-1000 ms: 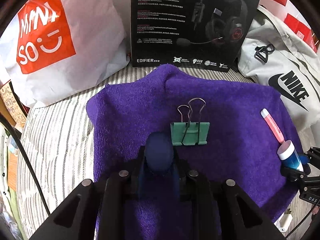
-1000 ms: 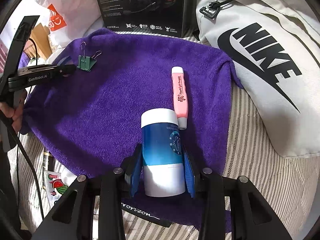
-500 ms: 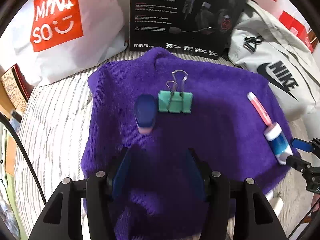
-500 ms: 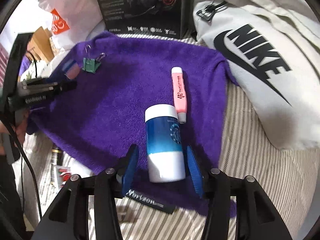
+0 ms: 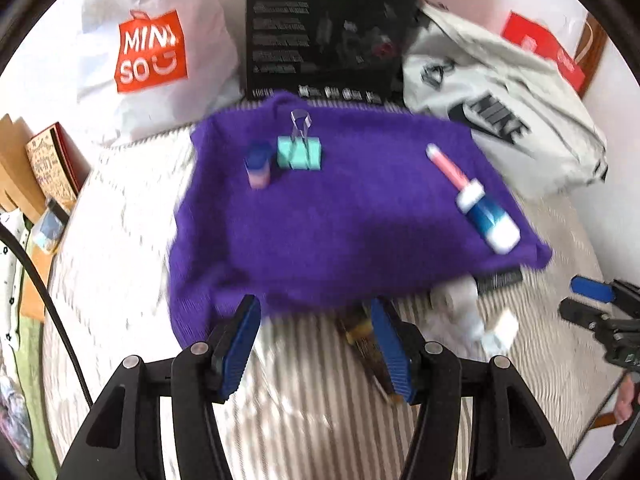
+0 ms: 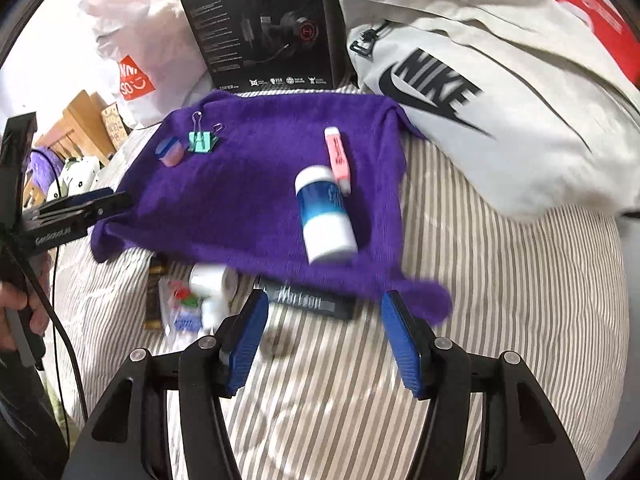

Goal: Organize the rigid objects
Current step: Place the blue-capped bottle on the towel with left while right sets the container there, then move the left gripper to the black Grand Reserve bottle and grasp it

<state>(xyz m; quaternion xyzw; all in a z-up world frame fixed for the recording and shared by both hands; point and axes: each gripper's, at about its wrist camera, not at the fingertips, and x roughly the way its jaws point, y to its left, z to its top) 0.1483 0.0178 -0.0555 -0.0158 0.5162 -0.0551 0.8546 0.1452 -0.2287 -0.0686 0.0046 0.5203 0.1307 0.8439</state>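
Both tongs have pulled back off the purple towel (image 5: 344, 216) since a second ago, when the left pair held the small blue-and-pink piece and the right pair held the bottle; both things now lie released on the cloth. Left tongs (image 5: 316, 344) stand wide open with nothing between the blue pads, low in the left wrist frame over the striped bed cover (image 5: 132, 216), just short of the towel's near edge. Right tongs (image 6: 324, 340) are likewise spread and empty, at the bottom centre of the right wrist frame, over the stripes.

In the left view the blue-and-pink piece (image 5: 258, 166) sits above centre, just left of the green binder clip (image 5: 300, 152); whether they touch cannot be told through the blur. Toward the right of that frame the pink highlighter (image 5: 448, 168) lies at a slant, its lower end meeting the white cap of the blue and white bottle (image 5: 488, 216), which lies on its side near the towel's right corner.

Behind the towel, along the top of the frame, are a white Miniso bag (image 5: 152, 52), a black headset box (image 5: 328, 28) and a grey Nike bag (image 5: 500, 120). Near the towel's front edge in the right view, a black label (image 6: 308, 302) and some small blurred items rest on the bed cover.
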